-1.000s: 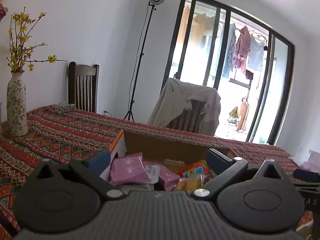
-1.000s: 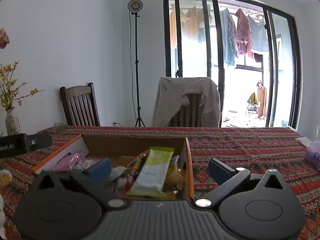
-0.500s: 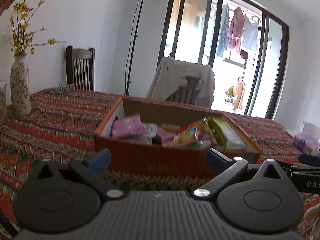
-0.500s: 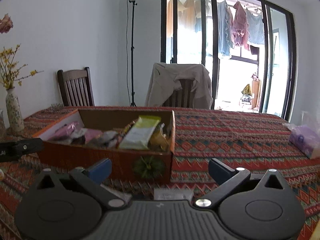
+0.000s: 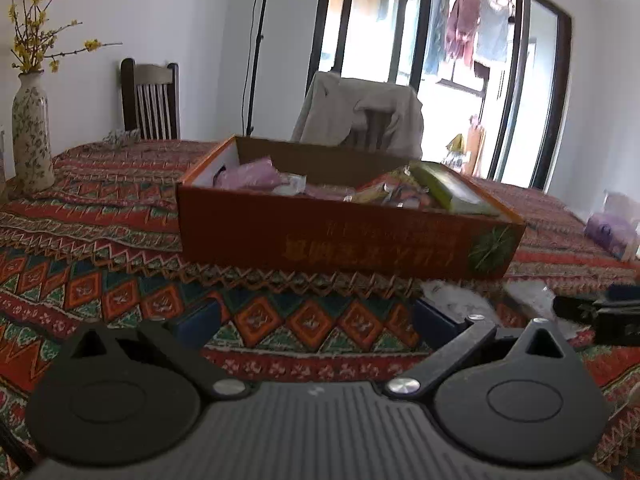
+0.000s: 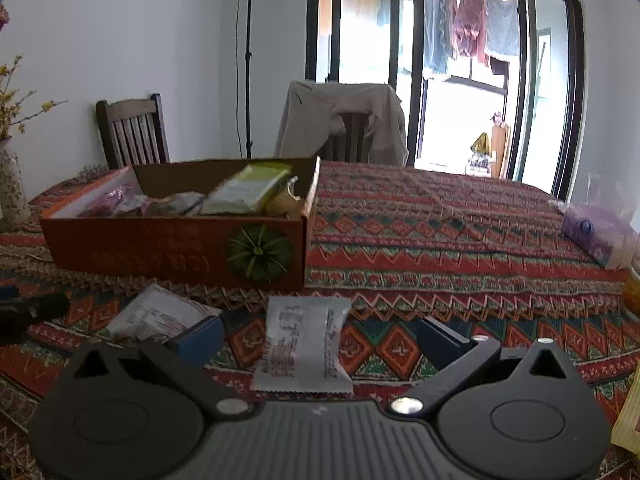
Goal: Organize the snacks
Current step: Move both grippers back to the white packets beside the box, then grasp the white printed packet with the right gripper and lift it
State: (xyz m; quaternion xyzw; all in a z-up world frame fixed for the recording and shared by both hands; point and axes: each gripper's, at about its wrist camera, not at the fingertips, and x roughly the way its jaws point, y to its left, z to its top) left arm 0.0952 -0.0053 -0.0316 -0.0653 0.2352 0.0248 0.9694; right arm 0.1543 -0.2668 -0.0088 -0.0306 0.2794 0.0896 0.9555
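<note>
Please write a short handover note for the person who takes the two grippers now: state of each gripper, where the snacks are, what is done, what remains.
Left gripper: open, empty, over the tablecloth before the orange box.
Right gripper: open, empty, a white packet lying between its fingers.
Done: several snacks, including a green pack, lie in the box.
Left: the white packet and a second white packet beside it lie outside the box.

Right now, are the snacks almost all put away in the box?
Partly. The box already holds several packets, including a green one. Nothing is in hand: the left gripper and right gripper are both open. Two white packets lie on the table in front of the box, waiting to go in.
</note>
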